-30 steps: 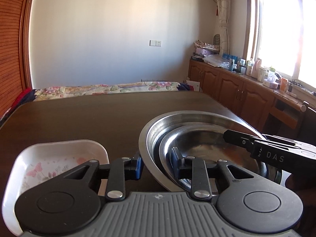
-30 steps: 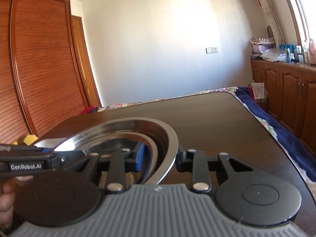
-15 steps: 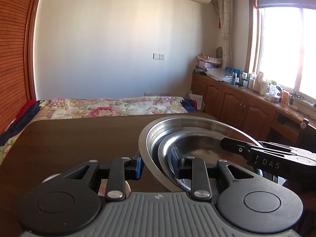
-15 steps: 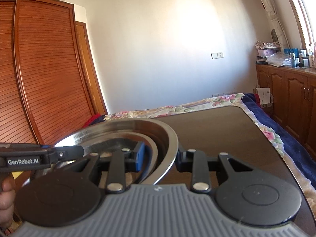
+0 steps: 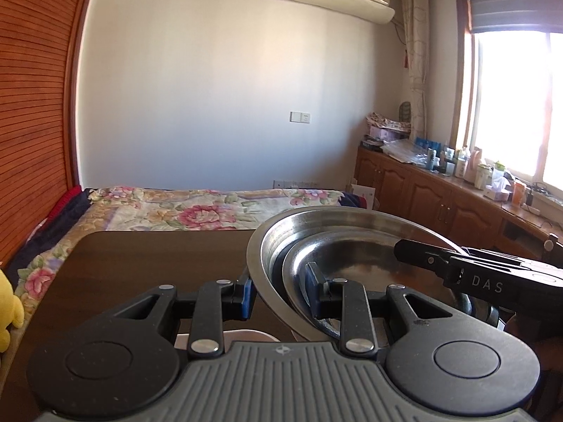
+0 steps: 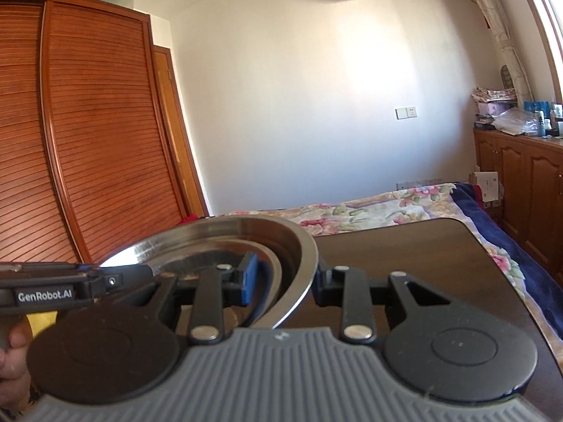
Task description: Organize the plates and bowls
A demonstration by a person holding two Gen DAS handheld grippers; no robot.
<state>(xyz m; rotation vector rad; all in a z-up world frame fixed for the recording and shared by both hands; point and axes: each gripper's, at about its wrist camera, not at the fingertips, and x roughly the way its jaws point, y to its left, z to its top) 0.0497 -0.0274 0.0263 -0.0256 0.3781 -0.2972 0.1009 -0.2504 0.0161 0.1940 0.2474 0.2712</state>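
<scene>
Both sets of jaws clamp opposite rims of the nested round steel bowls (image 5: pixel 337 232), above the dark wooden desk (image 5: pixel 158 263). Bare desk fills the left view's left; only the right view shows the desk's right edge (image 6: pixel 492 256).

Two wrist cameras look forward, close over the table (image 5: pixel 147 263), sharing steel bowls (image 5: pixel 352 232), bed (image 6: pixel 369 207) and far wall.

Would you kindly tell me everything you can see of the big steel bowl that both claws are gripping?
The big steel bowl is round, shiny, with a broad flat rim and looks like stainless steel. A smaller steel bowl sits nested inside it. It sits roughly level above the dark table. The left claw pinches its rim on one side, and the right claw pinches the opposite side, one finger inside and one outside each.
</scene>
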